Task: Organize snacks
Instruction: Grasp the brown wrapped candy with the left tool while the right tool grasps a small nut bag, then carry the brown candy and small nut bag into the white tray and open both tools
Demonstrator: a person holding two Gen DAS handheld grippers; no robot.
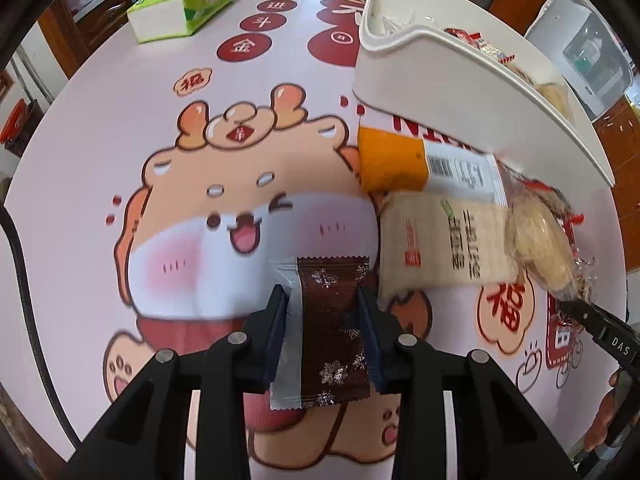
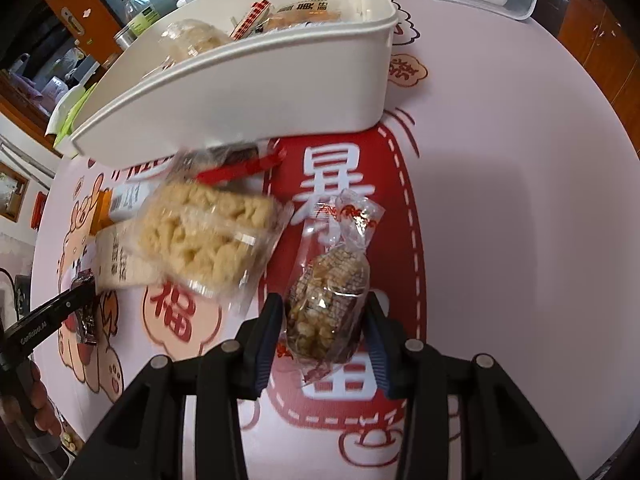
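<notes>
My left tool [image 1: 324,312] is closed on a brown snowflake-printed wrapper [image 1: 334,332], its pads pressing both long edges while the packet lies on the desk [image 1: 100,140]. My right tool [image 2: 326,316] is clamped the same way on a clear-wrapped brown nut bar [image 2: 328,308] over the red print. Just beyond, I see a clear pack of pale puffed snack [image 2: 208,236] leaning over a beige packet [image 1: 444,240], with an orange-ended packet [image 1: 394,160] behind that. Farther back stands the white bin [image 2: 248,80], several wrapped snacks already inside it. At the far edge sits a green tissue box [image 1: 184,4].
</notes>
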